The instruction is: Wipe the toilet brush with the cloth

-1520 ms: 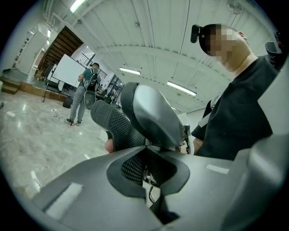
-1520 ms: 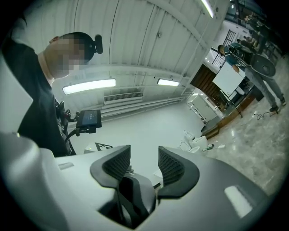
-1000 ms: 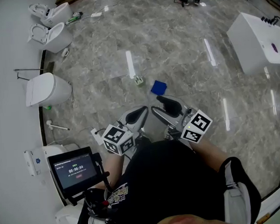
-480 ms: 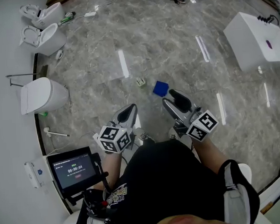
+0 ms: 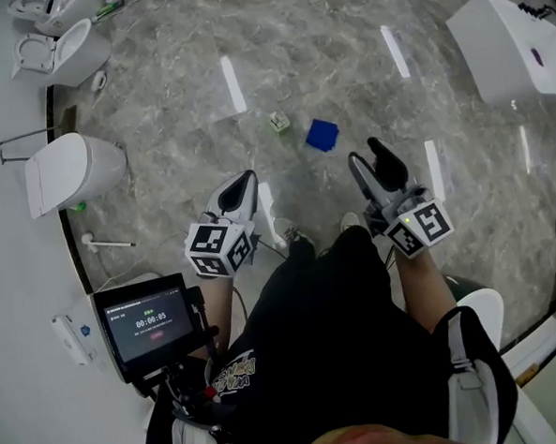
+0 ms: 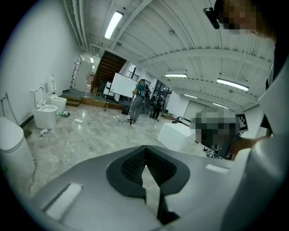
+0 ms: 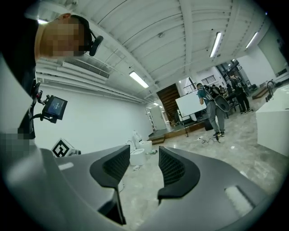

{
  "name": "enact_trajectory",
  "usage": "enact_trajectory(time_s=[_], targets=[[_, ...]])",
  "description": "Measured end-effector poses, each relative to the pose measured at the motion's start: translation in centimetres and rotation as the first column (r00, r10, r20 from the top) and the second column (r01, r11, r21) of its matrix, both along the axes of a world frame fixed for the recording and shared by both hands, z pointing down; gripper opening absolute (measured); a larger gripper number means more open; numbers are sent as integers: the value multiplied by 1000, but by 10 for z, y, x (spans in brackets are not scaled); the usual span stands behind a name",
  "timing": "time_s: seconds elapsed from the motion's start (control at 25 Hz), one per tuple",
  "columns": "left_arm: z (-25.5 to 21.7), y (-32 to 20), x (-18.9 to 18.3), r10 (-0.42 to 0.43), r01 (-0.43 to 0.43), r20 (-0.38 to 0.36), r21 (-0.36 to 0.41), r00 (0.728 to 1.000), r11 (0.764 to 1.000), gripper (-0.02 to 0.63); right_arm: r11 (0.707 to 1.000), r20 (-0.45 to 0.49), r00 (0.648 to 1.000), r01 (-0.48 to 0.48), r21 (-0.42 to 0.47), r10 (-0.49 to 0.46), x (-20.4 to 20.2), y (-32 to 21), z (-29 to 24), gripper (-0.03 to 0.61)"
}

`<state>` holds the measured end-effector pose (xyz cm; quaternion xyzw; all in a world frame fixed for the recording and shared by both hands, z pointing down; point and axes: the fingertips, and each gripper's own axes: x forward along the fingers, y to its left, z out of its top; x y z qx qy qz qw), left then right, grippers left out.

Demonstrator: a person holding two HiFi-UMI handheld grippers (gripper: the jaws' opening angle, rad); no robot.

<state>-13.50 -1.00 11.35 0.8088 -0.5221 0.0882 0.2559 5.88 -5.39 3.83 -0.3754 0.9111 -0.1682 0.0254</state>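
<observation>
- Blue cloth [image 5: 322, 135] lies flat on the marble floor [image 5: 343, 53], in front of the standing person. Nothing touches it.
- Right hand-held gripper [image 5: 366, 156]: on the person's side of the cloth and a little to its right, near it but apart. Jaws parted about halfway and opening, with only floor showing between them.
- Left hand-held gripper [image 5: 248, 180]: left of the cloth and nearer the person, farther from it than the right one. Jaws pinched together at the tips, nothing in them.
- Toilet brush [image 5: 110, 243]: white, lying on the floor far left of the cloth, close by the wall. Well apart from both grippers.
- Toilet [image 5: 73, 173], lid down: far left of the cloth, just beyond the brush.
- Small green-and-white thing [image 5: 279, 122]: just left of the cloth and slightly beyond it. Too small to tell what it is.
- White box [image 5: 507, 43]: well off to the cloth's right, farther out.
- Small screen [image 5: 148, 323]: lit, at the person's left side, well back from the cloth.
</observation>
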Motion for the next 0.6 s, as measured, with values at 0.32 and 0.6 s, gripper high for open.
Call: enact_trajectory(time_s=[0.32, 0.6], targets=[[32, -28, -25, -137, 132, 126, 43, 983, 990, 12, 995, -162, 982, -91, 48, 97, 38, -42, 42, 212], [61, -80, -7, -274, 221, 267, 213, 924, 952, 11, 997, -242, 970, 31, 78, -11, 38, -93, 101, 216]])
